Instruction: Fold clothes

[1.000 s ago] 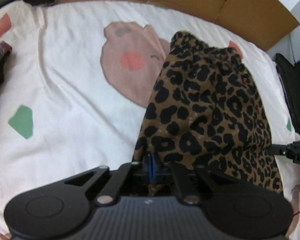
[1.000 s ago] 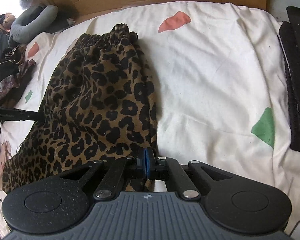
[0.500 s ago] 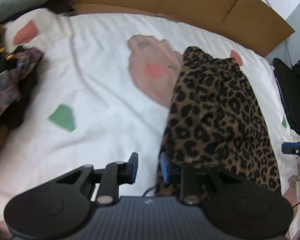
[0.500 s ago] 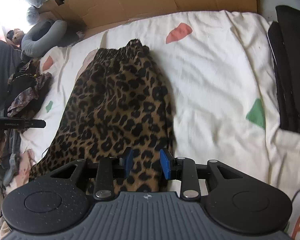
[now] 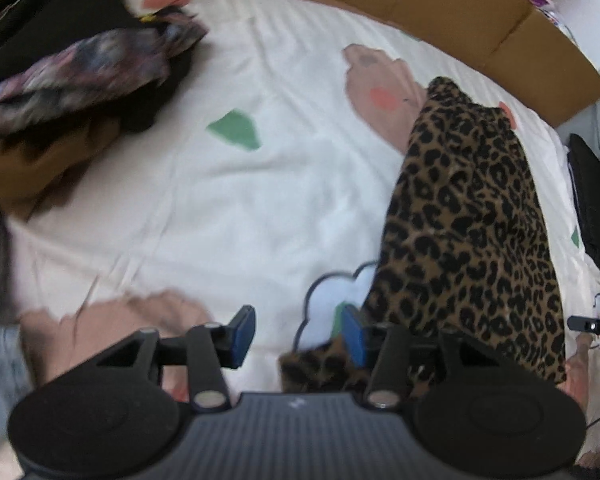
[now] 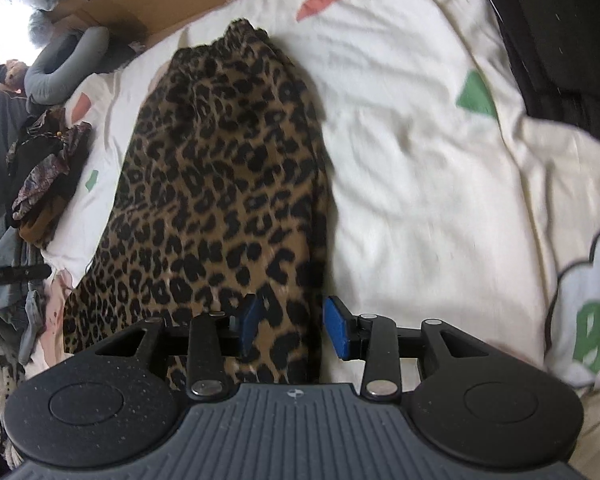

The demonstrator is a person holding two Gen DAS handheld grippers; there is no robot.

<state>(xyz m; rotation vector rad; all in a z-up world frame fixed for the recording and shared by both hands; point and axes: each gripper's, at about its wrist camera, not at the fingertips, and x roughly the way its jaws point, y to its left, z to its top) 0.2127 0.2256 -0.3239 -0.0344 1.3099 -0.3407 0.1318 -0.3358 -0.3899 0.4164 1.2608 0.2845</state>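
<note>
Under both opening jaws, gripping nothing, the leopard-print garment (image 6: 220,184) has its near hem cut off by gripper bodies.

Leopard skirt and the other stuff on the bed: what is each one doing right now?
Leopard-print garment: folded lengthwise into a long strip, lying flat, let go.
Left gripper: jaws opening, nothing pinched between them.
Right gripper: jaws opening over the garment's edge, pads off the cloth.
Patterned bedsheet: spread out, lightly creased.
Pile of dark clothes: crumpled, unfolded.
Black clothes: stacked at the bed's edge.
</note>
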